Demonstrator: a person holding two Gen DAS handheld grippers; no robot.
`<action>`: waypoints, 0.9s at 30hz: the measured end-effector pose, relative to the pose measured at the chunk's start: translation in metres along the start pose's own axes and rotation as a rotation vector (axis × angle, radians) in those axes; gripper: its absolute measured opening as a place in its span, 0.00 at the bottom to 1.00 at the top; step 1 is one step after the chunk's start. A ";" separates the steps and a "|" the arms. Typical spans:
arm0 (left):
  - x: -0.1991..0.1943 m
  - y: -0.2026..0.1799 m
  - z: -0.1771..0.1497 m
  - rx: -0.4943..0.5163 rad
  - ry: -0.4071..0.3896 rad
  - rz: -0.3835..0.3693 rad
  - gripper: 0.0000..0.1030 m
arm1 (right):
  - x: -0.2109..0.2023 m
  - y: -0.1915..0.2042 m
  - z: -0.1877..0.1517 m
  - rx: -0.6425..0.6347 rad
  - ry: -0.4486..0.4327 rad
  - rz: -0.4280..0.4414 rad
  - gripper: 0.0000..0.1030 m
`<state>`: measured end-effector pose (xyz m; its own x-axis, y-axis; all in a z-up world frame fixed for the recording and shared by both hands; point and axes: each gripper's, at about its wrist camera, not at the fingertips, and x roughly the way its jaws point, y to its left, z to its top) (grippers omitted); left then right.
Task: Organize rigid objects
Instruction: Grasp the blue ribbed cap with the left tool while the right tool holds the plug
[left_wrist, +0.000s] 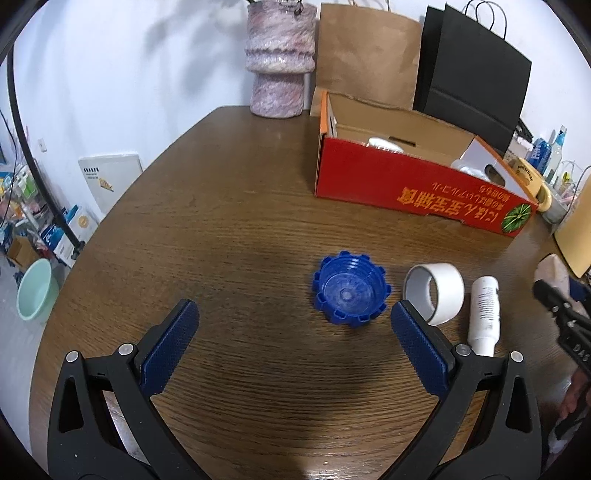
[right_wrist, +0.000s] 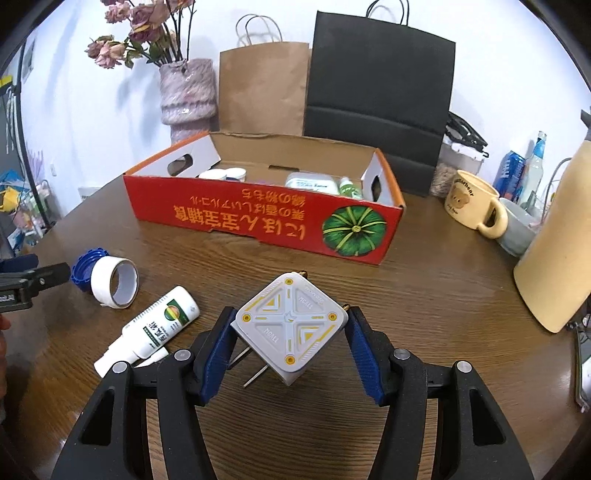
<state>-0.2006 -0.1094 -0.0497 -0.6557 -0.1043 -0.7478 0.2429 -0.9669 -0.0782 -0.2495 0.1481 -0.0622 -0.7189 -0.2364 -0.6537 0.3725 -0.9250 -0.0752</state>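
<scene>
**White plug block gripped, box waiting behind**

Going left to right across the wooden table (right_wrist: 424, 295): at about nine o'clock from the table's middle the left gripper (left_wrist: 295, 314) hangs with its jaws spread wide and nothing between them. Just ahead of it lies a blue ridged cap (left_wrist: 350, 291), open side up. Touching the cap's right flank is a roll of white tape (right_wrist: 114, 282) lying tilted on its side, and at its five o'clock a white spray bottle (right_wrist: 155, 325) lies flat.

Right of those, the right gripper (right_wrist: 291, 332) is clamped at half width on a white square plug block (right_wrist: 290, 326), the pads pressing on two opposite corners, metal prongs poking out below. It looks rigid, light and smooth-shelled; a corner hold could let it twist, so flat sides would be safer.

At twelve o'clock from it stands the red cardboard box (right_wrist: 258, 218), already holding some white containers.
</scene>
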 end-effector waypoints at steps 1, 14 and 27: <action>0.003 -0.001 0.000 0.003 0.012 0.002 1.00 | -0.001 -0.002 0.000 -0.001 -0.004 -0.002 0.62; 0.020 -0.010 0.003 0.055 0.056 0.026 1.00 | 0.000 -0.025 -0.003 0.024 -0.003 -0.019 0.62; 0.031 -0.011 0.013 0.063 0.060 -0.008 0.99 | 0.007 -0.026 -0.005 0.031 0.019 -0.018 0.62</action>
<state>-0.2329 -0.1049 -0.0634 -0.6130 -0.0843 -0.7856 0.1909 -0.9806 -0.0437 -0.2611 0.1716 -0.0687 -0.7136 -0.2143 -0.6670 0.3413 -0.9378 -0.0638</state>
